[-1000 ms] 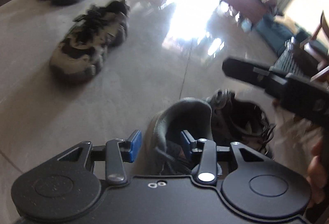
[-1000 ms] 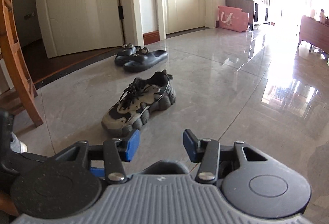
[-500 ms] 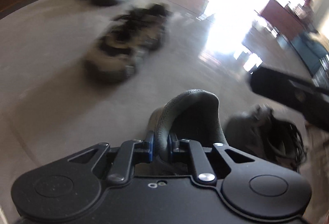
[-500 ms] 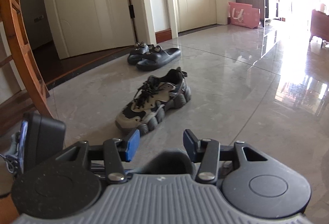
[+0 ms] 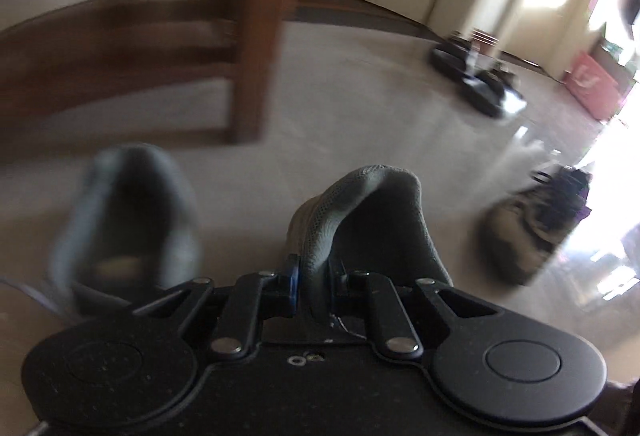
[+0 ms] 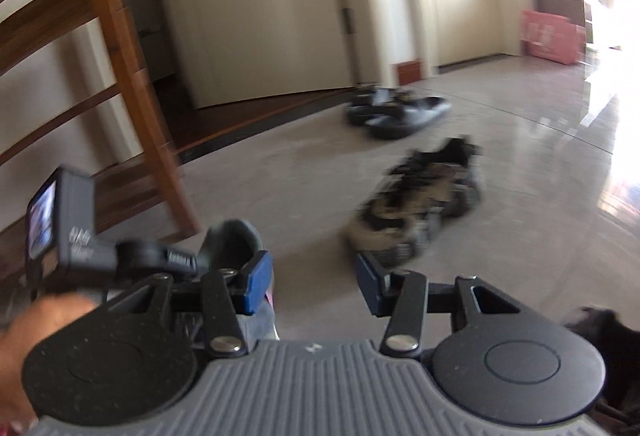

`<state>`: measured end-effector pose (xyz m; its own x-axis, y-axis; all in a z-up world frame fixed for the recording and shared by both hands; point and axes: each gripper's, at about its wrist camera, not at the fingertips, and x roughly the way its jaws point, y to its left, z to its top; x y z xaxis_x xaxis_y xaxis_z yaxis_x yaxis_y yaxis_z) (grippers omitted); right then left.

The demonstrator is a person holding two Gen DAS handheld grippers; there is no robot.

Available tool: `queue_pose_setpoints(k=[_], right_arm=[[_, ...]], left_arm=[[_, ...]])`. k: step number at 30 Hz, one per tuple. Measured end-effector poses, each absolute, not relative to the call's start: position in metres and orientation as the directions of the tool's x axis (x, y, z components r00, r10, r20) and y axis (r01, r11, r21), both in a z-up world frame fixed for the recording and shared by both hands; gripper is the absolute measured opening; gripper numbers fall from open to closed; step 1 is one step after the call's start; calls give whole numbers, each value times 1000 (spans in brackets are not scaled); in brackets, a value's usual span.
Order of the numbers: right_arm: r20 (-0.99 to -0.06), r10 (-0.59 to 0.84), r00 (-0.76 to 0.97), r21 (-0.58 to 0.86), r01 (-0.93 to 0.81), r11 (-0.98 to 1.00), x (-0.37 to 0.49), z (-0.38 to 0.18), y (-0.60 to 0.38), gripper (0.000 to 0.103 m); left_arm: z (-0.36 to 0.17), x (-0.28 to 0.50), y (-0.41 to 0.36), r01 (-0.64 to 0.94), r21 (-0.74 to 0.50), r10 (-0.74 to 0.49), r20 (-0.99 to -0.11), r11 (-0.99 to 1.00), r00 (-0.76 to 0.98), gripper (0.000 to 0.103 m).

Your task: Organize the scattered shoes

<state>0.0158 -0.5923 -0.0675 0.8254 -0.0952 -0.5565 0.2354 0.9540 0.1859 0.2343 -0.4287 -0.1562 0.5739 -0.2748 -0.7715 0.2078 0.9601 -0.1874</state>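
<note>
My left gripper (image 5: 314,276) is shut on the heel collar of a grey shoe (image 5: 360,204), which hangs in front of it. A second grey shoe (image 5: 128,212), blurred, lies on the floor to its left by a wooden chair. Off to the right, a tan and black sneaker (image 5: 532,228) rests on the tiles. In the right wrist view, my right gripper (image 6: 314,282) is open with nothing between its fingers. The left gripper's body (image 6: 72,236) and the held grey shoe (image 6: 232,240) show at left. The tan sneaker (image 6: 420,204) lies ahead.
A wooden chair (image 5: 256,36) stands close at the left, its leg (image 6: 160,156) near the grey shoes. Black slippers (image 6: 396,112) sit by the door. A pink bag (image 6: 552,36) stands at the far wall. A dark object (image 6: 612,348) lies at lower right. A hand (image 6: 36,336) holds the left gripper.
My left gripper closed on the grey shoe's heel collar and swung it left, toward the chair and the other grey shoe. The right gripper turned left a little and stayed open.
</note>
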Motion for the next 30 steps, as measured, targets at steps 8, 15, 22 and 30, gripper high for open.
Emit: queue_pose_setpoints(k=[8, 15, 22, 30], right_arm=[[-591, -27, 806, 185, 168, 968, 49, -84, -565, 51], [-596, -44, 802, 172, 182, 968, 54, -86, -563, 51], [-614, -180, 769, 154, 340, 928, 26, -91, -603, 51], [-646, -318, 694, 115, 499, 859, -20, -92, -654, 51]], left_arm=[[-157, 226, -408, 217, -100, -216, -755, 971, 618, 16], [-131, 212, -418, 286, -91, -270, -679, 954, 682, 23], [-114, 189, -461, 448, -154, -435, -637, 881, 636, 31], [-142, 150, -527, 674, -169, -586, -668, 719, 458, 44]])
